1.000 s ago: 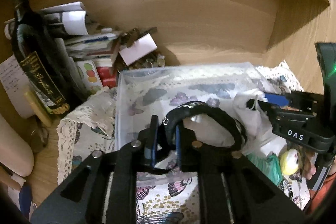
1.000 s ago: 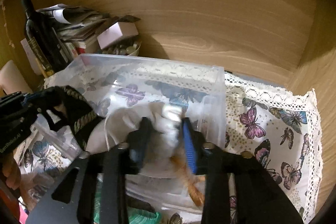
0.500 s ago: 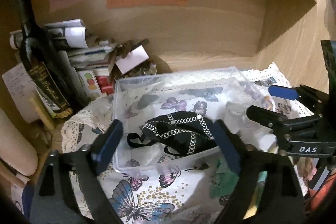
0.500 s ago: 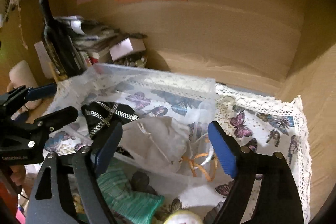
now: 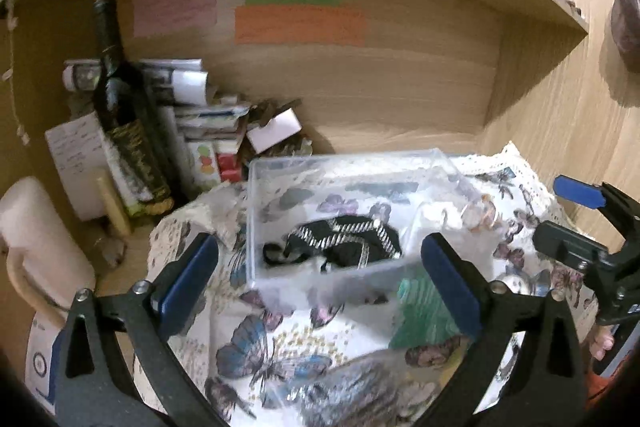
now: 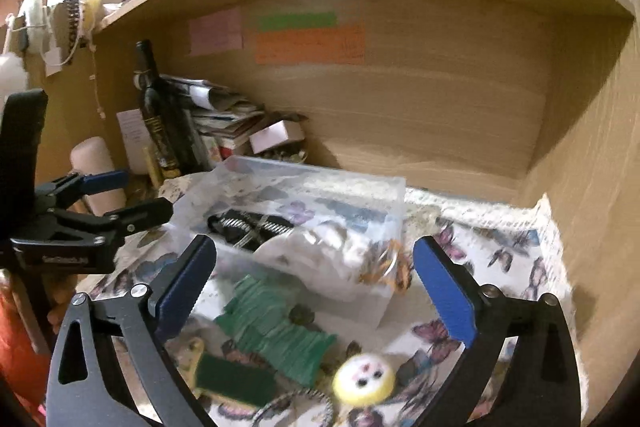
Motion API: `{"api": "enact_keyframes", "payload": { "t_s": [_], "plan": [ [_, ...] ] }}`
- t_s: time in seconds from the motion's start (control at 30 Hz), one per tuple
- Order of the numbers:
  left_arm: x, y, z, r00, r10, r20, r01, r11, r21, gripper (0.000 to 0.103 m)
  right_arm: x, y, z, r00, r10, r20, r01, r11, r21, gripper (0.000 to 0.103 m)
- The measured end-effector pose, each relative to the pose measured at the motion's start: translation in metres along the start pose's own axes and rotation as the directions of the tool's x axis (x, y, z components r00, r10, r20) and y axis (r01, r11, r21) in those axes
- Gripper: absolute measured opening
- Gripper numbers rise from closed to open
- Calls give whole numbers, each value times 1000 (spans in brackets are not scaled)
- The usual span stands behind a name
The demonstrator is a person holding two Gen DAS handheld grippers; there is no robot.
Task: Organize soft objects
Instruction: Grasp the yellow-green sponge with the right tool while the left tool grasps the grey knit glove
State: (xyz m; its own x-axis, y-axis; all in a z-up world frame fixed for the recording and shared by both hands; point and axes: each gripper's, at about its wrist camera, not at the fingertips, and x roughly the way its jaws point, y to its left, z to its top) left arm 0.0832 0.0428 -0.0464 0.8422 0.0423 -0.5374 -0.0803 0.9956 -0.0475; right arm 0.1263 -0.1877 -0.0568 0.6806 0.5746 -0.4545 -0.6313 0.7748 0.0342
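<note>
A clear plastic box (image 5: 256, 211) (image 6: 394, 211) stands on a butterfly-print cloth (image 5: 256, 343). Inside lie a black strap with silver chain trim (image 5: 348, 241) (image 6: 248, 223) and a white drawstring pouch (image 6: 320, 259). My left gripper (image 5: 320, 279) is open and empty, in front of the box. My right gripper (image 6: 312, 279) is open and empty, above the box's near side. In front of the box lie a green knitted piece (image 6: 276, 323) (image 5: 420, 315), a dark green pad (image 6: 232, 379) and a yellow round toy face (image 6: 364, 379).
A dark wine bottle (image 5: 124, 115) (image 6: 160, 119), stacked papers (image 5: 180, 87) and a small white carton (image 5: 274, 129) crowd the shelf's back left. A pale cylinder (image 5: 36, 239) stands at far left. Wooden walls close the back and right.
Both grippers opened: the left let go of the black chain strap, the right let go of the white pouch, both now in the box. Both grippers then drew back and up.
</note>
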Motion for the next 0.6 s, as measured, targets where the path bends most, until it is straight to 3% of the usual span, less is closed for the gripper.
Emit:
{"api": "enact_keyframes", "payload": {
  "t_s": [0.23,0.6],
  "plan": [
    [-2,0,-43,997,1,-83,-2,1000,-13,103,15,9,-36,996,32,-87,-28,998,52,99],
    [7,-3,-97,973,-39,-230,28,998,-50,103,14,36,-71,981,121,-151,-114,992,57,98]
  ]
}}
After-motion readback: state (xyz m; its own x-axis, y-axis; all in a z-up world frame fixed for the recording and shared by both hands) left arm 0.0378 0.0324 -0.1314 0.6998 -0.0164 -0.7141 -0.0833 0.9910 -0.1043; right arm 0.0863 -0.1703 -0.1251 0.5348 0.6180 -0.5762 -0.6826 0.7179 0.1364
